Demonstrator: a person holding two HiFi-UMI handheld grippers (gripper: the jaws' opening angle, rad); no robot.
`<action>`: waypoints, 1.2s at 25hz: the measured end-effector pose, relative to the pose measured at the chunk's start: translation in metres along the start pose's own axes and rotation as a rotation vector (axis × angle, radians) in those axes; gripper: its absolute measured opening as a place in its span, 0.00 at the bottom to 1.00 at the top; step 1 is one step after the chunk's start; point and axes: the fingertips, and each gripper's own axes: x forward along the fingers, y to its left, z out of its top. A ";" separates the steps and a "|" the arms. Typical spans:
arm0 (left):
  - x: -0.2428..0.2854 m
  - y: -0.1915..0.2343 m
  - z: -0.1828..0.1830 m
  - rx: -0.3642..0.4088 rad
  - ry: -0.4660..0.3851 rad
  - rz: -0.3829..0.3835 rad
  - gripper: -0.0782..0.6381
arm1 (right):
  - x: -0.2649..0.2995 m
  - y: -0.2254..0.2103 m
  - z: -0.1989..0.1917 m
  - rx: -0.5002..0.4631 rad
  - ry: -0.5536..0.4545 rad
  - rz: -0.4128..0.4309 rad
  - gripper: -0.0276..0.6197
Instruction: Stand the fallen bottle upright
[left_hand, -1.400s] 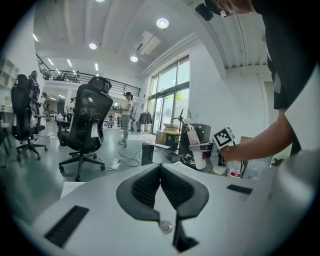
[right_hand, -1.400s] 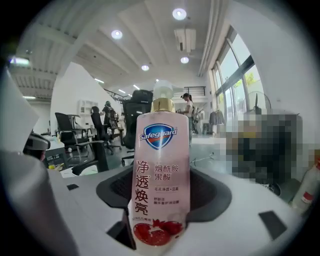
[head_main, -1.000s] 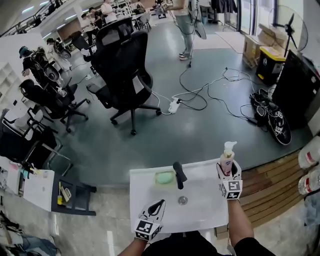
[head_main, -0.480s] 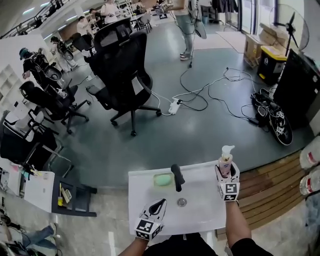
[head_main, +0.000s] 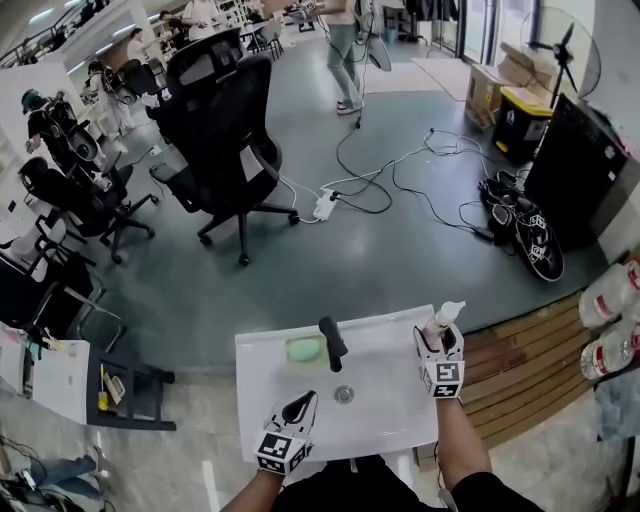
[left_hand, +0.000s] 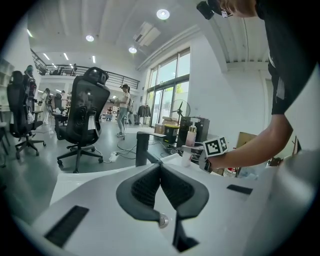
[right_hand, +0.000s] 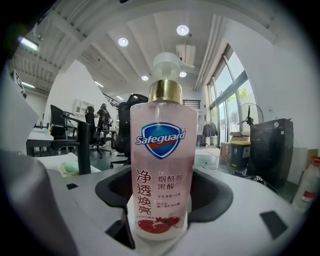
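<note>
A pink soap pump bottle (right_hand: 162, 165) with a gold collar and white pump stands upright between the jaws of my right gripper (right_hand: 162, 202), which is shut on its lower body. In the head view the bottle (head_main: 441, 320) is at the right back corner of the white sink (head_main: 395, 425), with the right gripper (head_main: 440, 345) just behind it. My left gripper (head_main: 297, 408) hovers over the sink's front left, its jaws shut and empty (left_hand: 161, 182). The left gripper view also shows the bottle (left_hand: 190, 137) upright at the far right.
A black faucet (head_main: 332, 343) rises at the sink's back middle, with a green soap bar (head_main: 303, 349) to its left and the drain (head_main: 344, 394) in front of it. Wooden planks (head_main: 520, 350) lie right of the sink. A black office chair (head_main: 215, 140) and cables (head_main: 400, 185) are on the floor beyond.
The right gripper has sunk a little with the bottle in it, toward the sink's right rim. The left gripper has kept its place.
</note>
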 end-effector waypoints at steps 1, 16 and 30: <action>-0.001 0.000 0.000 -0.001 -0.002 -0.001 0.13 | -0.001 -0.001 -0.001 0.001 0.006 -0.003 0.55; -0.011 -0.004 0.014 0.000 -0.052 -0.016 0.13 | -0.061 0.017 0.015 0.017 0.022 0.003 0.69; -0.018 -0.007 0.037 0.099 -0.097 -0.030 0.13 | -0.123 0.098 0.136 0.015 -0.176 0.143 0.26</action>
